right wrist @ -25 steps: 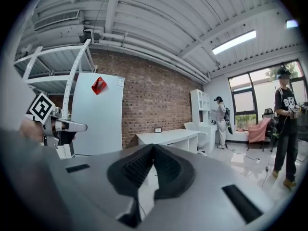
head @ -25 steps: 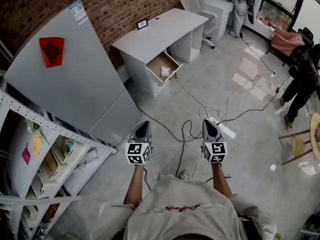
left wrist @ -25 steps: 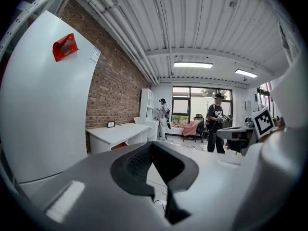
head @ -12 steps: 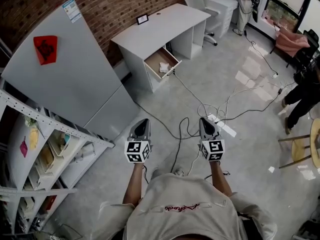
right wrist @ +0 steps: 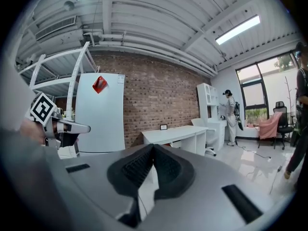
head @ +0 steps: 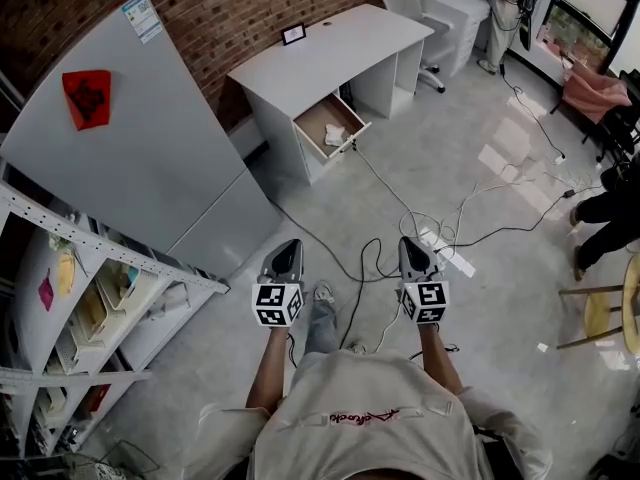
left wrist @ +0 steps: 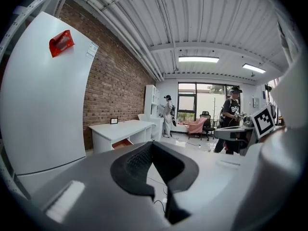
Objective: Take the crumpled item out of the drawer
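Observation:
A white desk [head: 330, 53] stands against the brick wall, far ahead of me. Its drawer [head: 316, 125] is pulled open, and a white crumpled item [head: 335, 134] lies inside near the front. My left gripper [head: 287, 256] and right gripper [head: 412, 253] are held side by side at waist height over the floor, both shut and holding nothing. In the left gripper view the desk [left wrist: 120, 129] with its open drawer [left wrist: 122, 142] shows small at the left. The right gripper view has the desk [right wrist: 178, 134] straight ahead.
A large white panel [head: 140, 148] leans on the wall to the left, and metal shelving [head: 90, 298] stands at my near left. Cables and a power strip [head: 447, 251] lie across the floor. A white chair [head: 418, 8] stands beyond the desk. People stand at the right.
I have stepped forward: the desk and drawer have shifted slightly in the head view, and a foot now shows between the grippers. Both grippers stay shut.

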Demonstrator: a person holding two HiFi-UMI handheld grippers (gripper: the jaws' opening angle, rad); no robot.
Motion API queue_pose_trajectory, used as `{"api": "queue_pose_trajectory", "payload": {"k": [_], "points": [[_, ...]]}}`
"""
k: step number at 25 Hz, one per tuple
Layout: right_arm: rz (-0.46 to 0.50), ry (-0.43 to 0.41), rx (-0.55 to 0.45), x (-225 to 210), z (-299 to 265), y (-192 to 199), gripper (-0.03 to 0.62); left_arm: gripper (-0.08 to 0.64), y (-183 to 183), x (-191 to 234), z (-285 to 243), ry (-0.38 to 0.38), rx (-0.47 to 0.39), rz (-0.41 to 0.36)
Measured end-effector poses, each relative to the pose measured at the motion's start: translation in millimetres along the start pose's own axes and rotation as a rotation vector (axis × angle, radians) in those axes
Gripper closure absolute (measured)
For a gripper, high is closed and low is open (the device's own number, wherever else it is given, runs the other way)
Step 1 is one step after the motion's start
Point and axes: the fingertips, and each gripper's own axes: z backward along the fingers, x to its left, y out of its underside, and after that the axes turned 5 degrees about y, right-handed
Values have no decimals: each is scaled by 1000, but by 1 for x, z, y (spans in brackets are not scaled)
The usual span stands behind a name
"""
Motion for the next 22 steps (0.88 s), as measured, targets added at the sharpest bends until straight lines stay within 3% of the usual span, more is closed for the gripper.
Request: {"api": "queue_pose_trajectory", "payload": {"k": [10, 22], "points": [[19, 37, 15, -22, -75, -5, 580, 551, -6, 42, -80, 44, -9, 18], [40, 86, -15, -39, -221, -67, 580, 551, -67, 143, -192, 89, -47, 13]]}}
